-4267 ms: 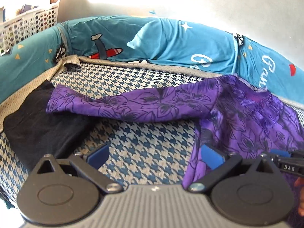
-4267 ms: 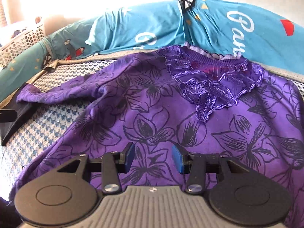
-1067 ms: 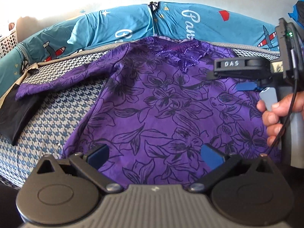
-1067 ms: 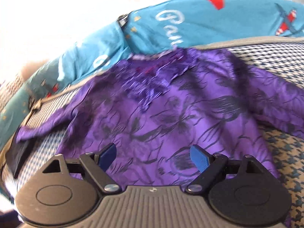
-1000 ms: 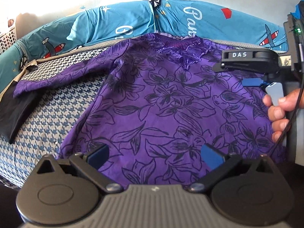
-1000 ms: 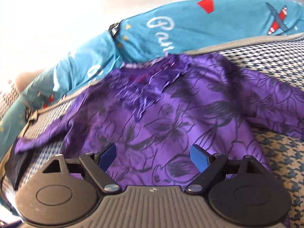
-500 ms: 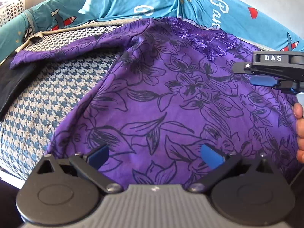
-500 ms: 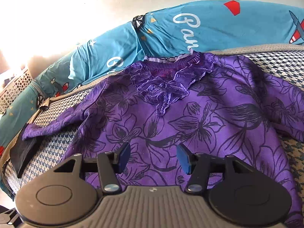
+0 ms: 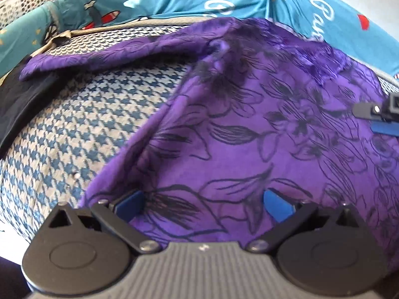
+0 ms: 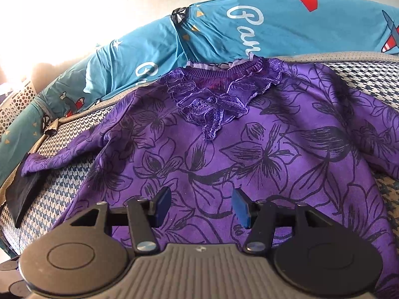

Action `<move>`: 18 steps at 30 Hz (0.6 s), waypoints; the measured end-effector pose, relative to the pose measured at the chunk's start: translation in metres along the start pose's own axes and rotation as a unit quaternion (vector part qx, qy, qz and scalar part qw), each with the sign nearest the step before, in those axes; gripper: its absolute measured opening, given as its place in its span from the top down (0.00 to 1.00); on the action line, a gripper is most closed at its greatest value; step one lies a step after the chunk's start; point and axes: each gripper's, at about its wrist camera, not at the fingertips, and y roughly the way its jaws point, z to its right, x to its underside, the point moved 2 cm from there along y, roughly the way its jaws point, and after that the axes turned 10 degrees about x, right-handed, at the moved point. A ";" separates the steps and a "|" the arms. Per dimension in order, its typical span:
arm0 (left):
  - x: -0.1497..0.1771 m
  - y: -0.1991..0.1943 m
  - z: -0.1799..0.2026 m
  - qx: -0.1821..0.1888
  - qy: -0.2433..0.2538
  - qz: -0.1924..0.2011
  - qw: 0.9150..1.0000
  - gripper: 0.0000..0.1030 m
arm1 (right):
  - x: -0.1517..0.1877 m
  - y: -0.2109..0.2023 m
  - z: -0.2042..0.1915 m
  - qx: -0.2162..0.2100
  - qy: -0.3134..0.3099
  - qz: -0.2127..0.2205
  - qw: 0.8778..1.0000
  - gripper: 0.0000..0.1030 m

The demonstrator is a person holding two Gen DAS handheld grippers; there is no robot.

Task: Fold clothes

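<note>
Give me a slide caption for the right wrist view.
Right tongs open above a purple floral top spread flat on a houndstooth bedcover.

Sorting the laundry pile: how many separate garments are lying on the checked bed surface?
2. The purple floral top is spread flat in the middle; a folded black garment lies at the left edge under its sleeve tip. Others may be out of view.

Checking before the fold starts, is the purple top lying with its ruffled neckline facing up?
Yes, in the right wrist view the purple top lies spread out, its ruffled neckline showing on top.
</note>
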 end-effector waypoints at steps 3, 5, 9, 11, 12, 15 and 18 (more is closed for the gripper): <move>-0.004 0.001 -0.016 -0.007 -0.028 0.003 1.000 0.00 | 0.000 0.002 -0.002 -0.002 -0.001 -0.002 1.000 0.47; -0.006 0.001 -0.024 -0.004 -0.043 0.006 0.999 0.00 | 0.001 0.002 -0.004 -0.002 -0.006 -0.004 1.000 0.47; -0.007 0.004 -0.024 -0.022 -0.038 0.005 0.999 0.00 | 0.003 0.003 -0.006 -0.002 -0.014 -0.009 1.000 0.47; -0.007 0.004 -0.023 -0.025 -0.040 0.005 0.999 0.00 | 0.003 0.003 -0.005 -0.002 -0.014 -0.011 1.000 0.47; -0.008 0.004 -0.023 -0.027 -0.042 0.005 0.999 0.00 | 0.003 0.003 -0.004 -0.002 -0.014 -0.012 1.000 0.47; -0.012 0.004 -0.028 -0.047 -0.056 0.005 0.997 0.00 | 0.004 0.001 -0.001 0.003 -0.016 -0.012 1.000 0.47; -0.018 0.002 -0.045 -0.067 -0.092 0.003 0.994 0.00 | 0.005 -0.001 0.003 0.009 -0.018 -0.012 1.000 0.47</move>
